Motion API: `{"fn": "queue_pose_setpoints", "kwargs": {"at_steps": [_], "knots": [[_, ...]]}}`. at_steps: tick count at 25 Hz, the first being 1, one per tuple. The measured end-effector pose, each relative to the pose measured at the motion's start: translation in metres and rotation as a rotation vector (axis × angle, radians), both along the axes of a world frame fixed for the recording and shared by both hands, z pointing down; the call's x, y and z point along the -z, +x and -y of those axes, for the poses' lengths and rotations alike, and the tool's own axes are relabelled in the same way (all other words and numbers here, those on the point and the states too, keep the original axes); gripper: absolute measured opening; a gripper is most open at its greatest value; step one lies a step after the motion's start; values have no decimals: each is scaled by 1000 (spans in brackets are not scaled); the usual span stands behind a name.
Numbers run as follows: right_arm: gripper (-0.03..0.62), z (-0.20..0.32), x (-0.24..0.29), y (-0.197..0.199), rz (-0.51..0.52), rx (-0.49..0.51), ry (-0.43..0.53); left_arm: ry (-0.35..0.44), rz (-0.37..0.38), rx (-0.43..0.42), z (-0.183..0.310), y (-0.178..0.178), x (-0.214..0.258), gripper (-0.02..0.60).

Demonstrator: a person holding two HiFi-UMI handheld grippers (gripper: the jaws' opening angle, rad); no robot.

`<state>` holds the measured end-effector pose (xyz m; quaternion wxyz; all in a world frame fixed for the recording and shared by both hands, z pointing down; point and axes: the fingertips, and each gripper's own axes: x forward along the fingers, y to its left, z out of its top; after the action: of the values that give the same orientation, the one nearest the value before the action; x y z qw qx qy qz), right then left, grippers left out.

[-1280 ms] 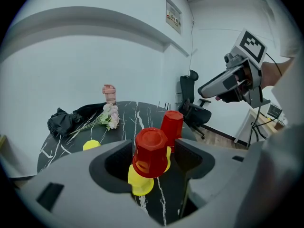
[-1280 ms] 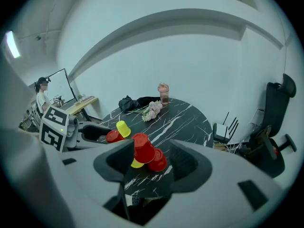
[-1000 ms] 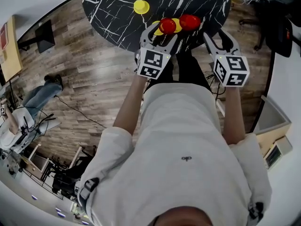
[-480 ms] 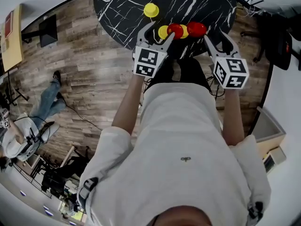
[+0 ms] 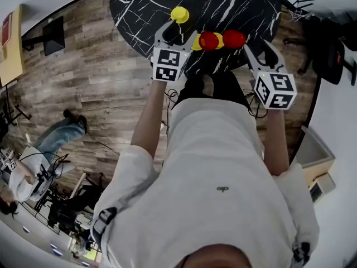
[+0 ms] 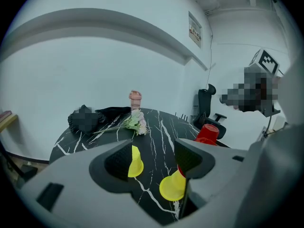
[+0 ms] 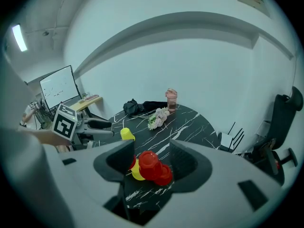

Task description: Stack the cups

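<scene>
Both jaws gape empty: left gripper [image 6: 154, 159] (half hiding a yellow cup [image 6: 137, 164]), right gripper [image 7: 153, 159].

A round black table [image 6: 156, 127] veined in white is seen in the left gripper view. A bunch of pale flowers [image 6: 135, 121] is laid on it near the middle. A pink tumbler [image 6: 135, 100] is stood upright at 12 o'clock of the flowers, by the far rim. A dark bundle [image 6: 111, 112] is spread at 10 o'clock of them. A black office chair [image 6: 206, 103] is set off the table at 3 o'clock of the tumbler. In the head view, wooden floor [image 5: 95, 94] is shown at 9 o'clock of the table.
</scene>
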<state>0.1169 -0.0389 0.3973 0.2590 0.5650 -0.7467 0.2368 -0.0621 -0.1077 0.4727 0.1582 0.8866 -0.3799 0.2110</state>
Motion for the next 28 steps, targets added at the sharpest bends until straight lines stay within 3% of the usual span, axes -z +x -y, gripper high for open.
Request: {"fn": "queue_pose_setpoints", "kwargs": {"at_steps": [14,28], "knots": [[235,7,-2,22,-41,-43,-46,-51,73,18,49,-9,-51,265],[230,4,-6,32,-58,-58,-80,-105,161,16,62,-10,-94,265]]}}
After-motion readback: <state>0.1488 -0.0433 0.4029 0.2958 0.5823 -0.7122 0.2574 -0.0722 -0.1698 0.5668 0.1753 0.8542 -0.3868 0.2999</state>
